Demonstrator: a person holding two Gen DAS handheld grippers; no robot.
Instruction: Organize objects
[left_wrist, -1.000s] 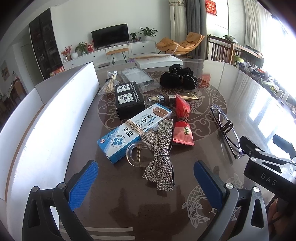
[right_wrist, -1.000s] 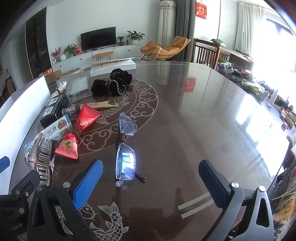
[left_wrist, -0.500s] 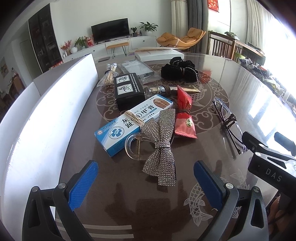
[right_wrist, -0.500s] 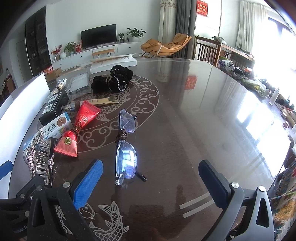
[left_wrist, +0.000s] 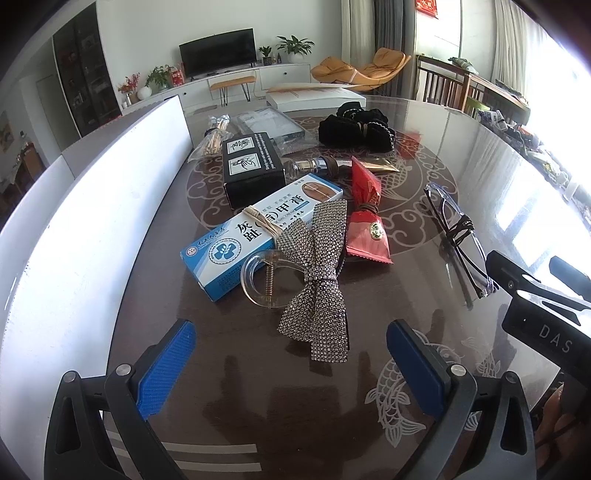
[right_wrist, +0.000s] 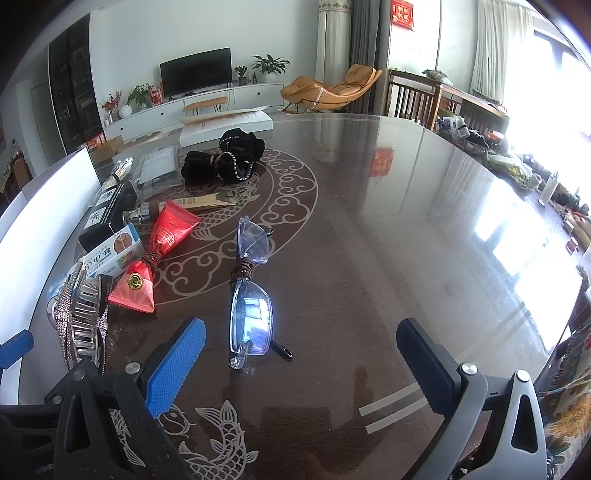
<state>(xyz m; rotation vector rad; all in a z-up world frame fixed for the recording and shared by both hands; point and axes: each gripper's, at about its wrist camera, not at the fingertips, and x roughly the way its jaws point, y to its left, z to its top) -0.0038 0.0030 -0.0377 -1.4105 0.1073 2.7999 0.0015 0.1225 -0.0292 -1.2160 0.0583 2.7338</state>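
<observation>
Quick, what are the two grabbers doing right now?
Left gripper: open, holding nothing.
Right gripper: open, holding nothing.

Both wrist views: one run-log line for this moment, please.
left claw: open, empty, facing rhinestone bow clip | right claw: open, empty, facing glasses | items on table, none grasped

1. Left gripper (left_wrist: 290, 363): hovering low, jaws standing wide apart, blue-padded fingers (left_wrist: 168, 363) gripping nothing.
2. Right gripper (right_wrist: 301, 363): likewise hovering low, jaws spread wide, blue pad (right_wrist: 175, 365) on its left finger and dark pad on the other, clasping nothing.
3. Right gripper's black body (left_wrist: 543, 310) showing at the right edge of the left wrist view, sitting close alongside.
4. Both pointing forward, roughly parallel.
</observation>
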